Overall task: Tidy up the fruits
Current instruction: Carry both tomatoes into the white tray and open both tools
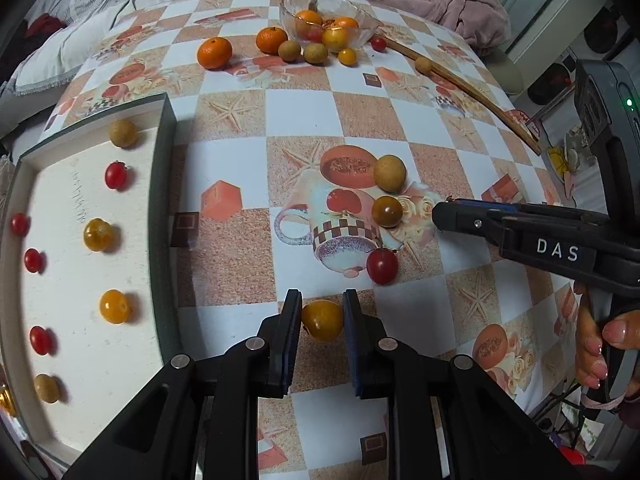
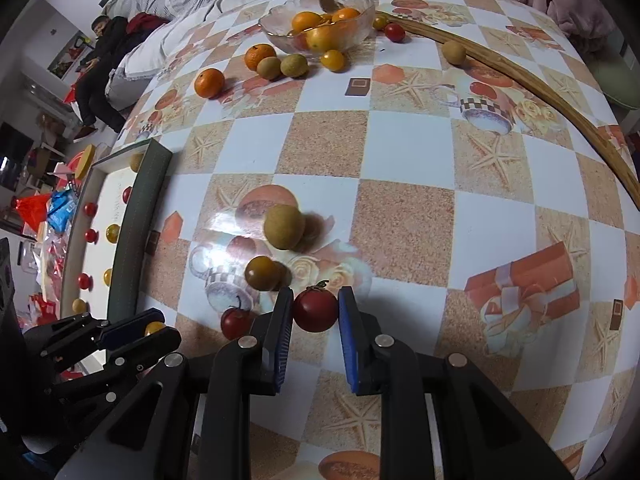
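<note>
Two fruits clamped above the table beside the white tray (image 1: 72,200): yellow tomato (image 1: 322,319) in left hand-held gripper (image 1: 322,320), red tomato (image 2: 315,309) in right hand-held gripper (image 2: 314,308); likely to slip or burst if squeezed carelessly.

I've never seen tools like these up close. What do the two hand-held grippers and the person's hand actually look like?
Both grippers, left and right, are matte black plastic with angular linkage arms, silver pivot pins and blue ribbed finger pads. The right one carries white "DAS" lettering and a grey handle with a green light. The person's hand is bare, with pale polished nails.
</note>
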Available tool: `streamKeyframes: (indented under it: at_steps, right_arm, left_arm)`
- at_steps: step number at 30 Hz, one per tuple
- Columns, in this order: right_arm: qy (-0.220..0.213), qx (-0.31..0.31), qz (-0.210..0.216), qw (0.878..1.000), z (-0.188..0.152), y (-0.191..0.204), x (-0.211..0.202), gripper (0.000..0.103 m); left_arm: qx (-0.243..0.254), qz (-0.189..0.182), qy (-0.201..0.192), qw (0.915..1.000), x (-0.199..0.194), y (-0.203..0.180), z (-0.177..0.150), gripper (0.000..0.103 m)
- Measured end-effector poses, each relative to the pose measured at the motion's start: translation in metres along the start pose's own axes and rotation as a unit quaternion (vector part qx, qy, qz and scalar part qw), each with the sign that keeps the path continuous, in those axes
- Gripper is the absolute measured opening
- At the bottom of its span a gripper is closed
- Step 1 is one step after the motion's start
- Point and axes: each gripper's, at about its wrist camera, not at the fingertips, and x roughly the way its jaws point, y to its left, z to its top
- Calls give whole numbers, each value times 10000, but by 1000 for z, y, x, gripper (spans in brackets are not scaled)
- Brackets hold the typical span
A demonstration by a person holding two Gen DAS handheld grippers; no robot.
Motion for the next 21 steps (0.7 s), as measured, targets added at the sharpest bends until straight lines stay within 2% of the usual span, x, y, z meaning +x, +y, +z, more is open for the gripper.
streamKeyframes:
  at_steps: [9, 21]
  right_arm:
    - [-9, -233, 85, 9997, 1, 32, 0, 25]
    - [63, -716, 360, 9968, 11, 98, 13, 25]
  left_arm:
    - [-148, 120, -151, 9997, -21, 24, -12, 22]
    - [-771, 495, -389, 9950, -49, 89, -30, 22]
